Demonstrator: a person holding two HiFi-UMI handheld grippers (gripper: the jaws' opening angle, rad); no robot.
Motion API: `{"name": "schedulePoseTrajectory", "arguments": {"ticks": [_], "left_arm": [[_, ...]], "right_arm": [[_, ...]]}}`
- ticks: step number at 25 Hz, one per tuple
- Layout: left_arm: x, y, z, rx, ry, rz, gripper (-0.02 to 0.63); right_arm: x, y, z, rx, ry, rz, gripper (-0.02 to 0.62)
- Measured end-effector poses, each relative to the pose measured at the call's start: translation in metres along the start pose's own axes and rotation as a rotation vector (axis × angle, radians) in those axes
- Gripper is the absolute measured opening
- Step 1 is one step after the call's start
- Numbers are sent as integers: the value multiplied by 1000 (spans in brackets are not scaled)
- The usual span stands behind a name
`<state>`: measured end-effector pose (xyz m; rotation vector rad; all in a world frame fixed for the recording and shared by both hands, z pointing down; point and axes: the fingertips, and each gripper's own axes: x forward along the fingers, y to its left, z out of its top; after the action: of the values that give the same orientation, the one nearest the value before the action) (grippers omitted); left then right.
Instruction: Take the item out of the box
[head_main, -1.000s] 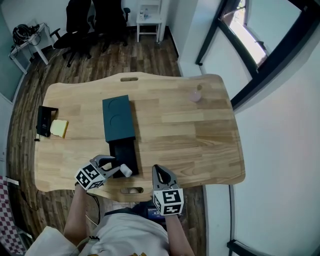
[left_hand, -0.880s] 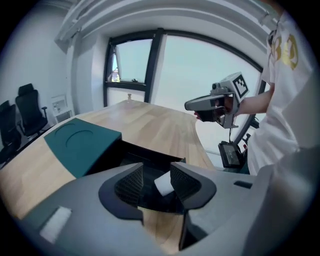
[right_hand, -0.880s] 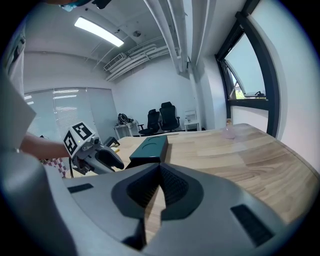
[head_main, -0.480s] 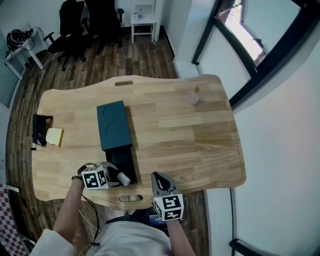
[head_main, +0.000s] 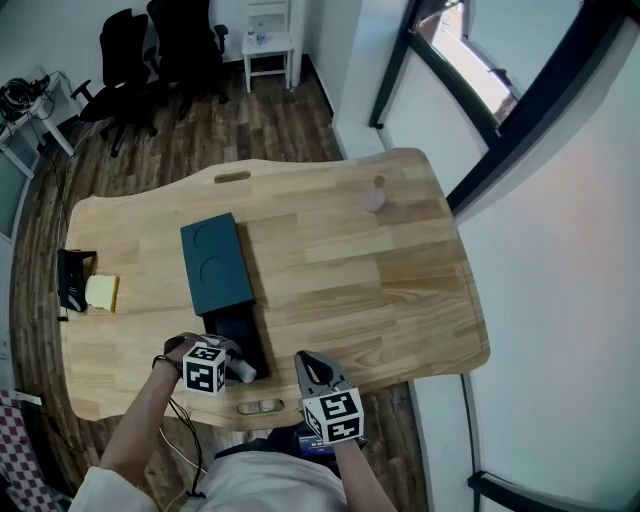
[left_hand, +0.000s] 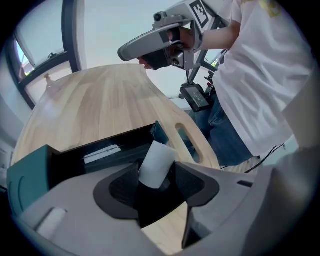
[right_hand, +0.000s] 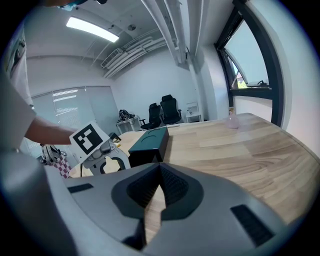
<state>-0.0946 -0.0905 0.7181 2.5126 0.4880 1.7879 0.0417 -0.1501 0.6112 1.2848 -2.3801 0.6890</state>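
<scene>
Left hand-held gripper (left_hand: 159, 180), jaws wider than before, opening, white roll (left_hand: 157, 162) between them.

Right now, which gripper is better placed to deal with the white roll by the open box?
Left, I'd say. The left gripper has the white roll between its opening jaws, by the black tray. The right gripper is shut and empty at the table edge, apart from the roll.
</scene>
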Motion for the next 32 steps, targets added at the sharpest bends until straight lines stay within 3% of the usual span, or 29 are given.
{"name": "schedulePoseTrajectory", "arguments": {"ticks": [7,22,32], "left_arm": [[9,4,2,52,36,-31,212],[21,17,5,61,71,0,210],[22,21,5,26,69,12,192]], "right_arm": [[0,-10,-3,18,-1,-12,5],[-4,-17,-5,20,9,-27,5],[-1,-16,-6,21,12,-22,5]]}}
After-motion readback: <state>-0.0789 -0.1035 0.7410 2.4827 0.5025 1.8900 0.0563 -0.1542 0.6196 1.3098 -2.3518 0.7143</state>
